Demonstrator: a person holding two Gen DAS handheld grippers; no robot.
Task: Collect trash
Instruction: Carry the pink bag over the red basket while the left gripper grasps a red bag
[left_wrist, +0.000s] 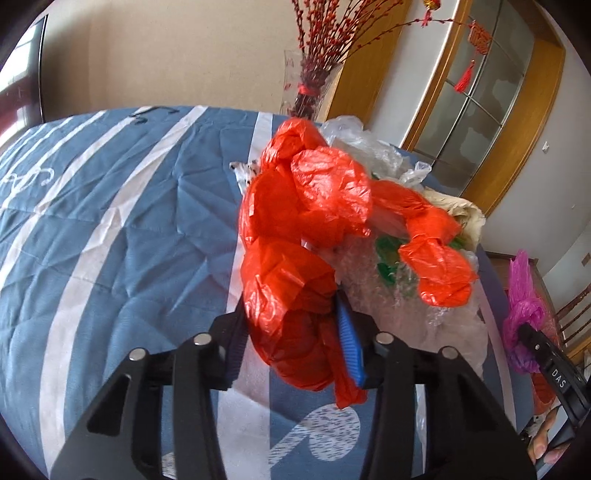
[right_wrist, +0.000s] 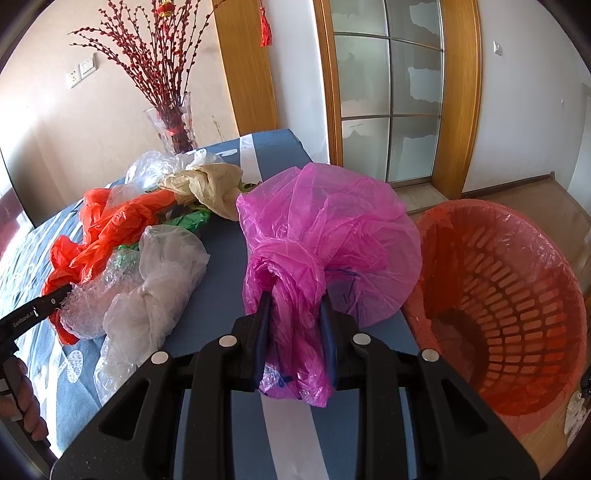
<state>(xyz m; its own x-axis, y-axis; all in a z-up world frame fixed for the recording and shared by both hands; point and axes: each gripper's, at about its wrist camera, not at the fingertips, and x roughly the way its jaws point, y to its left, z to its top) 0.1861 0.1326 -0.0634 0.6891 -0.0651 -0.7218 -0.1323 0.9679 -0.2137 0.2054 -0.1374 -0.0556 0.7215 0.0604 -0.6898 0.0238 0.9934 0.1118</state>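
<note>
Both grippers loaded, mid-transfer stage by my read. Left gripper (left_wrist: 295, 343) is clamped on a crumpled red plastic bag (left_wrist: 295, 258), centre of the left wrist view, the bag apparently lifted off the blue striped bedcover (left_wrist: 110, 221). Right gripper (right_wrist: 295, 332) is clamped on a bunched pink plastic bag (right_wrist: 325, 236), centre of the right wrist view, over the cover's edge. Orange slotted bin (right_wrist: 509, 302), lined with thin plastic, sits lower right, just beside the pink bag. More trash remains at left in the right wrist view: clear bags (right_wrist: 159, 280), beige bag (right_wrist: 210, 184), green scrap (right_wrist: 192, 221). Next likely: carry pink over the bin mouth, release, then red.
</note>
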